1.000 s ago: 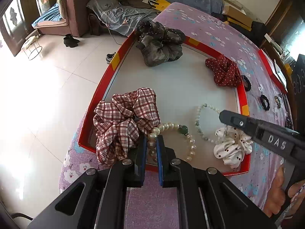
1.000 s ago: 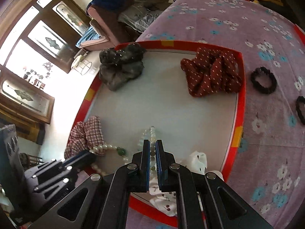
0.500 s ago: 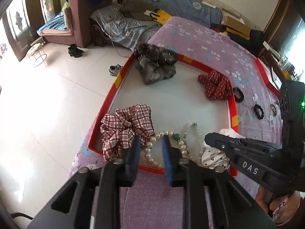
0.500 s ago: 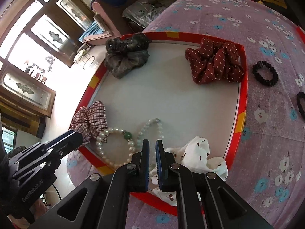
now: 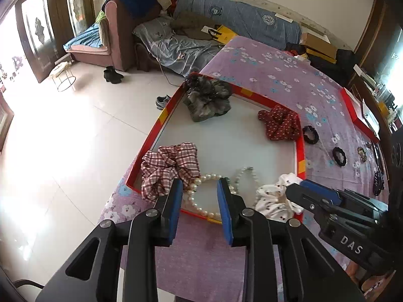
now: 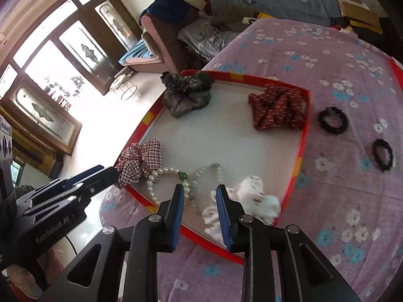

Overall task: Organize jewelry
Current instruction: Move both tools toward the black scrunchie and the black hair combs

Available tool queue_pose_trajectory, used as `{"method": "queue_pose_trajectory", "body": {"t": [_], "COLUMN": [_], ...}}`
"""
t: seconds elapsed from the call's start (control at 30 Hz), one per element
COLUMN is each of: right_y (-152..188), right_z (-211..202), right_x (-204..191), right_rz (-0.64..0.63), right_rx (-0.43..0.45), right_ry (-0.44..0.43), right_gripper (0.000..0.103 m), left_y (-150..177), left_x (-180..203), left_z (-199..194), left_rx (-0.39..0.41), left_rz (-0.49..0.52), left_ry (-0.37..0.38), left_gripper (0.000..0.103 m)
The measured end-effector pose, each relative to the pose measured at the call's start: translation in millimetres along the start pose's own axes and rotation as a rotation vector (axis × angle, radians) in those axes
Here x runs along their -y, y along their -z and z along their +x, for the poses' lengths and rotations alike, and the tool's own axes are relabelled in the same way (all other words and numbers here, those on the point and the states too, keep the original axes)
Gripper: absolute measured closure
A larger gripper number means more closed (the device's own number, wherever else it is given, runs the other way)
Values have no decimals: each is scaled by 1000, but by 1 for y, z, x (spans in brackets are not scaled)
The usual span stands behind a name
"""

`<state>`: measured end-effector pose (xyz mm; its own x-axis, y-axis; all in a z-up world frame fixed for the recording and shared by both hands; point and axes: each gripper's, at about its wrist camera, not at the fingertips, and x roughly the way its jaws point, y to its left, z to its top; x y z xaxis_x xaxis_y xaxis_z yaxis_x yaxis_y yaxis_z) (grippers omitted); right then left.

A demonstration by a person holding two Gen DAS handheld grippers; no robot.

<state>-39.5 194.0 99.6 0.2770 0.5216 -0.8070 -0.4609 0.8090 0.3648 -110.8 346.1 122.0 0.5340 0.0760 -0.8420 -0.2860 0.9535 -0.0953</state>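
Note:
A red-rimmed tray (image 5: 300,148) (image 6: 299,156) lies on a purple floral cloth. In it lie a white pearl bracelet (image 5: 201,207) (image 6: 151,188), a pale bead bracelet (image 5: 248,173) (image 6: 216,170), a plaid scrunchie (image 5: 168,168) (image 6: 141,161), a white spotted scrunchie (image 5: 274,198) (image 6: 254,196), a red dotted scrunchie (image 5: 279,123) (image 6: 277,108) and a grey scrunchie (image 5: 207,100) (image 6: 187,94). My left gripper (image 5: 200,185) is open and empty above the pearl bracelet. My right gripper (image 6: 200,191) is open and empty above the pale bead bracelet.
Two black hair ties (image 6: 332,119) (image 6: 382,153) lie on the cloth right of the tray, with more dark jewelry (image 5: 377,181) farther right. The table edge drops to a tiled floor (image 5: 63,138) on the left. A sofa (image 5: 126,25) stands behind.
Both grippers opened, let go of their bracelets and pulled back and up from the tray. The pearl and pale bead bracelets now lie in the tray's near part.

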Motion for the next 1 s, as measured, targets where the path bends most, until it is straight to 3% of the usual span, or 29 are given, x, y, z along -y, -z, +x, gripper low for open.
{"method": "queue_pose_trajectory", "body": {"t": [0.07,0.37,0.83,1.0], "right_y": [5,35,104,126], "right_z": [-9,-52,-143,-177], "right_x": [7,68,231,288], "right_rz": [13,107,376,470], "right_rx": [16,59,142,179], "right_ry": [8,42,196,262], "right_gripper": [64,64,64,63], "left_y": [1,7,11,-1], "left_x": [9,73,202,239], "left_z": [-5,-18,-8,11], "left_rx": [9,33,0,-24], "left_rz": [11,97,221,244], "left_ry": [-3,21,133,128], "left_gripper": [74,70,69,69]}}
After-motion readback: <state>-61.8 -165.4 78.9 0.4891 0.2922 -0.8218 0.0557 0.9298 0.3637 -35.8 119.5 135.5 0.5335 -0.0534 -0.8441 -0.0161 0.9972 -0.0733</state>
